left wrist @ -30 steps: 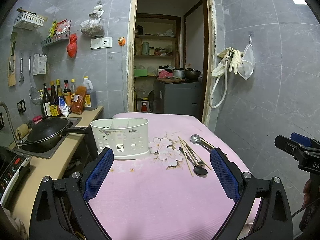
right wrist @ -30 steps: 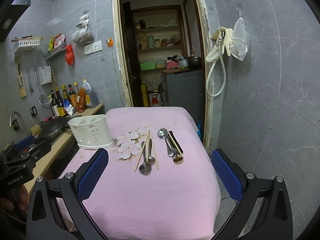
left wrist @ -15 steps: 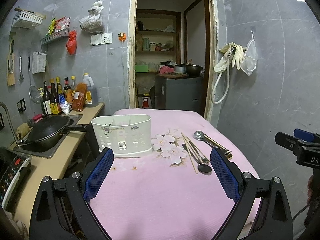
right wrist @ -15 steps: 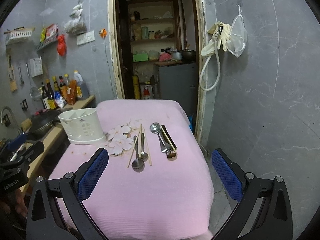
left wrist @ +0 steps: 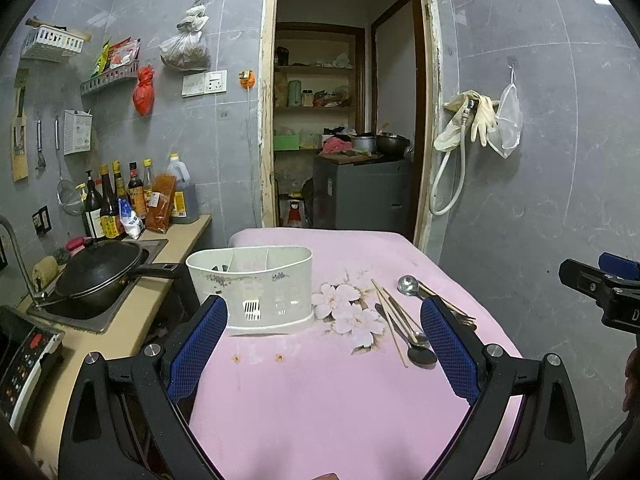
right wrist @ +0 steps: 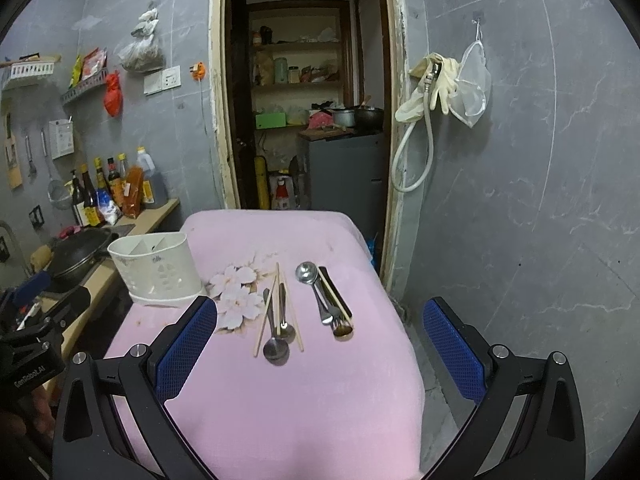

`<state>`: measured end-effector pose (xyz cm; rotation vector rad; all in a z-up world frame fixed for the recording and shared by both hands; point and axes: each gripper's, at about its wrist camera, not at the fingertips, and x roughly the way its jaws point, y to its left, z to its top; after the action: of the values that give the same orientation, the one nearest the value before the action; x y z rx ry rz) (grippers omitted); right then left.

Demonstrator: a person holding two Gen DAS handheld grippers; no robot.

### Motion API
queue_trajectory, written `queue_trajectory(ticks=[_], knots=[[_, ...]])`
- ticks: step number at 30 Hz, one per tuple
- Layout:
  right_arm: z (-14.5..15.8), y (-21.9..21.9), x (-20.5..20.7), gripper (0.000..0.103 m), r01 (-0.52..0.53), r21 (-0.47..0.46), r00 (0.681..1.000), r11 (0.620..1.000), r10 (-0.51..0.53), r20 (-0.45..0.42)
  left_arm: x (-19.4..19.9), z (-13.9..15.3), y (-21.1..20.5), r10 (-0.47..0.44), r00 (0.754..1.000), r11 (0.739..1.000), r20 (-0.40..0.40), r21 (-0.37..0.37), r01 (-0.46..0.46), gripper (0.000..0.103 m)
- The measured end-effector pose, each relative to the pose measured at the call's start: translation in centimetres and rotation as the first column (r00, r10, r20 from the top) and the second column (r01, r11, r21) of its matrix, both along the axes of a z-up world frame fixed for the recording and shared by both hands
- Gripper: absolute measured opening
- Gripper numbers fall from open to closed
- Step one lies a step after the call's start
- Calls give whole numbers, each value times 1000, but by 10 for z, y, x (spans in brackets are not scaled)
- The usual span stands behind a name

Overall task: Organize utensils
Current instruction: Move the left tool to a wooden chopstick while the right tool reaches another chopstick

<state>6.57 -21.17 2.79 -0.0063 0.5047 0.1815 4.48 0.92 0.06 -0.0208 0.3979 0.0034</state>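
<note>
Both grippers hang above the near part of a table (right wrist: pixel 280 420) with a pink cloth. The left gripper (left wrist: pixel 324 344) has its jaws wide apart and holds nothing; the right gripper (right wrist: pixel 320 344) is also wide open and empty.

A white caddy (left wrist: pixel 252 284) stands upright on the left side of the table, near the far edge, and its inner walls divide it into compartments. What is inside I cannot tell.

The utensils lie flat on the cloth, to the right of the caddy and apart from it. One group is near the flower print (right wrist: pixel 236 296): two spoons (right wrist: pixel 276 340) with their bowls toward the camera and chopsticks (right wrist: pixel 266 312) lying partly across them. The second group is just to the right: a ladle (right wrist: pixel 307 273) with its round bowl at the far end, beside dark chopsticks (right wrist: pixel 340 292) and more cutlery whose ends overlap.

A black wok (left wrist: pixel 100 272) sits on the counter to the left of the table.
</note>
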Motion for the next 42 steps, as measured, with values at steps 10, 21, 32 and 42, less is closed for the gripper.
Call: queue_trajectory(ticks=[10, 21, 32, 42], knots=[[9, 5, 15, 103, 13, -7, 1000, 1000, -13, 23, 23, 9, 3, -7, 1000, 1000, 7, -26, 7, 95], [7, 2, 60, 103, -22, -44, 999, 999, 24, 41, 69, 10, -7, 28, 1000, 999, -12, -39, -28, 95], [-21, -4, 138, 103, -110, -129, 988, 985, 123, 96, 149, -20, -27, 45, 995, 998, -84, -32, -48, 95], [-73, -21, 221, 82, -203, -49, 975, 978, 198, -104, 216, -84, -47, -24, 952, 998, -305, -56, 7, 93]])
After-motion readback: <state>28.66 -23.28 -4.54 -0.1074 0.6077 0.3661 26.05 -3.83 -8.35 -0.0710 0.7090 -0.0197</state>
